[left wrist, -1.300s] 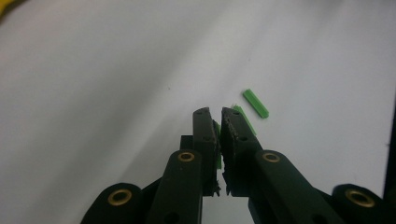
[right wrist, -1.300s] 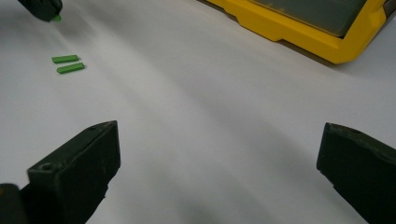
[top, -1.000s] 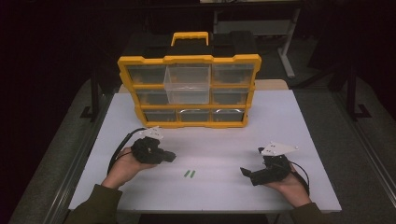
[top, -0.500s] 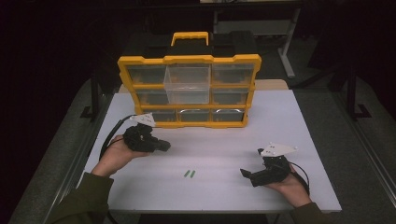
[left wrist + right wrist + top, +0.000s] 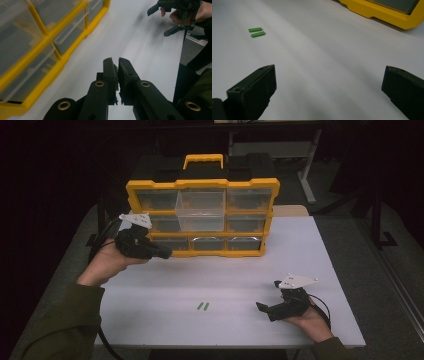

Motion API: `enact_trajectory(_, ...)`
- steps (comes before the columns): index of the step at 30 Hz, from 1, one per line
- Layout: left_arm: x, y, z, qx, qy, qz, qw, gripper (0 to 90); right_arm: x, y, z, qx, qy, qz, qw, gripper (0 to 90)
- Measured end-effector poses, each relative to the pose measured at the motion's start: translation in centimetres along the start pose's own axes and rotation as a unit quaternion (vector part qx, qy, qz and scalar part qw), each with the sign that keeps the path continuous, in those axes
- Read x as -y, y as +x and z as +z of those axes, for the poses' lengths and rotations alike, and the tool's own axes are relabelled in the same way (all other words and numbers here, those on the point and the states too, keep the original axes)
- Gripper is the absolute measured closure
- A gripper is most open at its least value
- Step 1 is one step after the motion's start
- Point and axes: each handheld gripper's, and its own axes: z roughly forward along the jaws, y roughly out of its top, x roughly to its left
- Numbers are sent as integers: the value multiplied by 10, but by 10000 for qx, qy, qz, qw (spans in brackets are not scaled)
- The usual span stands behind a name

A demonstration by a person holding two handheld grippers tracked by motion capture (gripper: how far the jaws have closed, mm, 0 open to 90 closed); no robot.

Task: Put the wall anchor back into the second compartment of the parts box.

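Left tongs [image 5: 117, 65] pinching a green piece [image 5: 116, 71] beside yellow organizer [image 5: 202, 217], right tongs [image 5: 329, 82] spread wide, well apart from organizer, two green strips [image 5: 202, 306] on table [image 5: 300, 250] between.

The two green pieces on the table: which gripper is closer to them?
Right. The right gripper rests on the table beside the two green pieces. The left gripper is lifted farther back, near the yellow organizer.

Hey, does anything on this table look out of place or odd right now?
One clear drawer in the yellow organizer sticks out further than its neighbours, top middle. Two small green pieces lie loose on the white table. The left gripper pinches another green piece.
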Motion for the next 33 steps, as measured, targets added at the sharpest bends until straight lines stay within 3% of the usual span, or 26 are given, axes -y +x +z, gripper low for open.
enact_trajectory(9,-37,2,-31,-75,22,159,9998,852,0,0,0,22,-10,10,10000,0)
enact_trajectory(28,-97,7,-72,-247,-131,306,9991,851,0,-1,0,49,5,10,10000,0)
enact_trajectory(33,-112,10,-75,-267,-154,309,9990,852,0,-2,0,38,9,66,10000,0)
